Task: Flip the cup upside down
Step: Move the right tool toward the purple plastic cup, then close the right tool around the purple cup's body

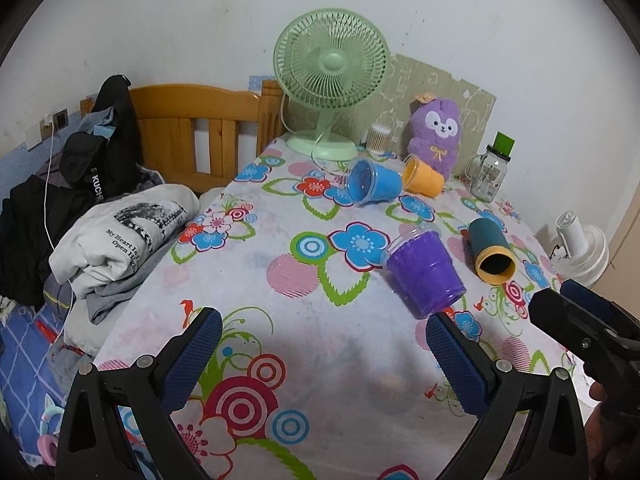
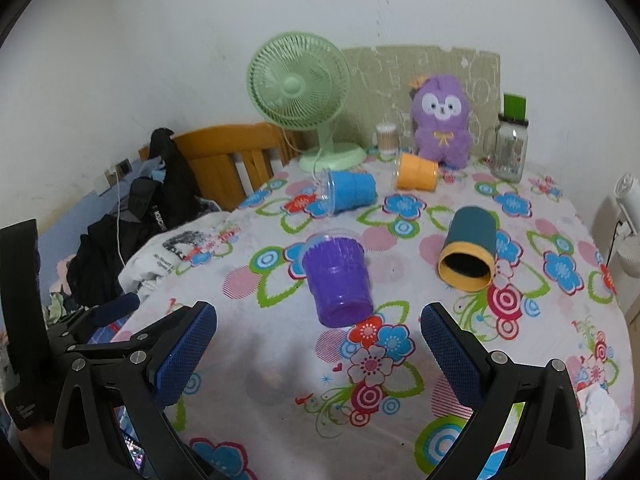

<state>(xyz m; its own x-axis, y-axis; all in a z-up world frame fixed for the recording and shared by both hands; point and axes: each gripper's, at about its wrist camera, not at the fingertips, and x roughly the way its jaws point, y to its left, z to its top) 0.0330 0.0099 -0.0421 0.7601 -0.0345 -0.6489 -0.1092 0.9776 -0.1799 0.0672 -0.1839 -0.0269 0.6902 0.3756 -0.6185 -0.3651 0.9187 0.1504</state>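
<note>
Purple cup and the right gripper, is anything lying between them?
Nothing: in the right wrist view only bare flowered tablecloth separates the purple cup, lying on its side, from the open right gripper.

Glossy ribbed plastic purple cup (image 2: 338,284)

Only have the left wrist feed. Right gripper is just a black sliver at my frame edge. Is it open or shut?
Observer: Open. The right gripper has its blue-padded fingers spread wide, with nothing between them.
Operator: What's lined up ahead of it?
Observer: The purple ribbed plastic cup. It lies on its side with its base towards the fingers, roughly centred on the gap and not gripped.
Operator: Anything on that side I can't see?
Observer: Something that looks like a crumpled white tissue lies on the floral tablecloth near the table's right edge, just outside the right finger.
</note>
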